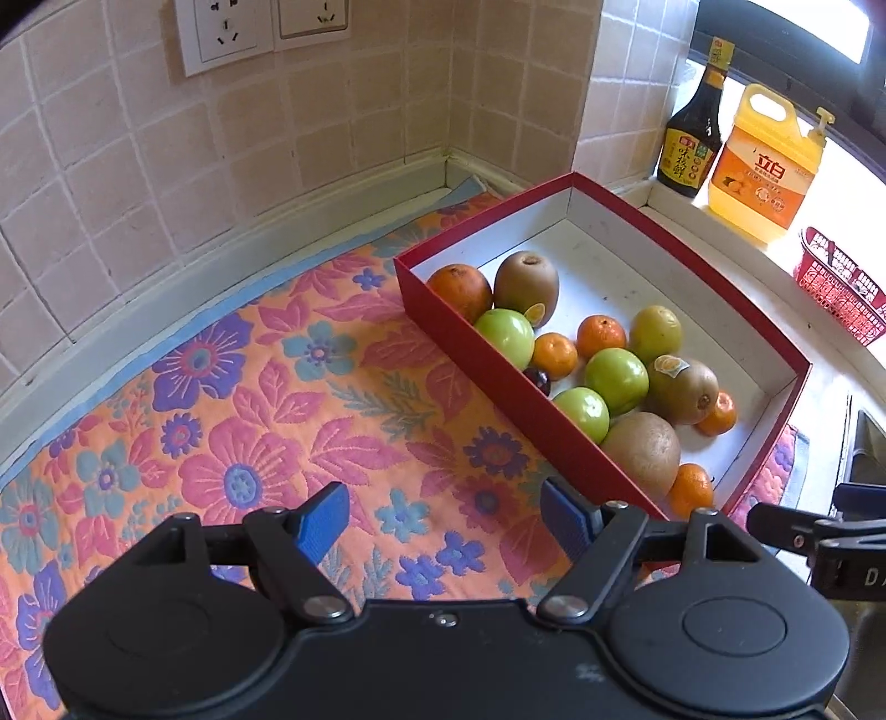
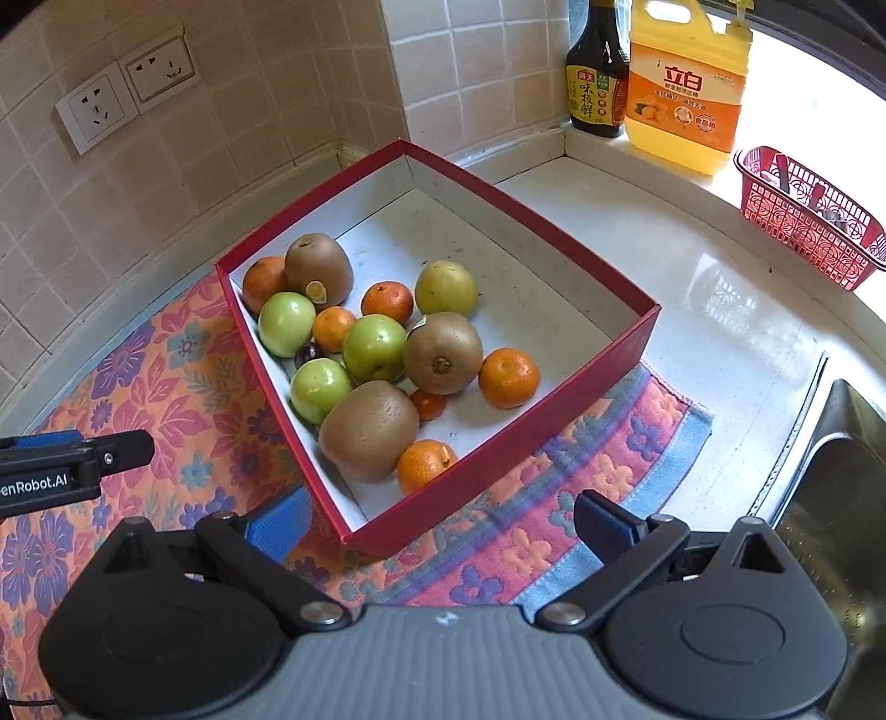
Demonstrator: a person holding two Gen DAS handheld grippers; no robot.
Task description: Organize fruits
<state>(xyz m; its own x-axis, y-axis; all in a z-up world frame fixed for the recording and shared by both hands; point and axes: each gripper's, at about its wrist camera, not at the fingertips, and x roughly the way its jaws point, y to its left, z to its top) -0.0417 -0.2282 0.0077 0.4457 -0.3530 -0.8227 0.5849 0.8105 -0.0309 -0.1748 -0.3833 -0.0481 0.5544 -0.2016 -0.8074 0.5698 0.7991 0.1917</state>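
Note:
A red box (image 2: 498, 437) with a white inside (image 1: 498, 399) sits on a flowered cloth (image 1: 232, 399). It holds several fruits: brown kiwis (image 2: 368, 429) (image 1: 645, 451), green apples (image 2: 374, 346) (image 1: 616, 379), small oranges (image 2: 508, 376) (image 1: 554, 354) and one dark plum (image 2: 308, 353). My left gripper (image 1: 446, 520) stands open over the cloth, just left of the box's near corner, with nothing between its blue pads. My right gripper (image 2: 443, 523) is open too, its jaws straddling the box's near corner without touching it. The left gripper's tip (image 2: 77, 448) shows at the left edge of the right wrist view.
A dark sauce bottle (image 2: 595, 83) and a yellow detergent jug (image 2: 686, 99) stand on the window ledge. A red plastic basket (image 2: 803, 221) lies beside them. A steel sink (image 2: 830, 498) opens at the right. Tiled walls with sockets (image 1: 227, 33) close off the corner.

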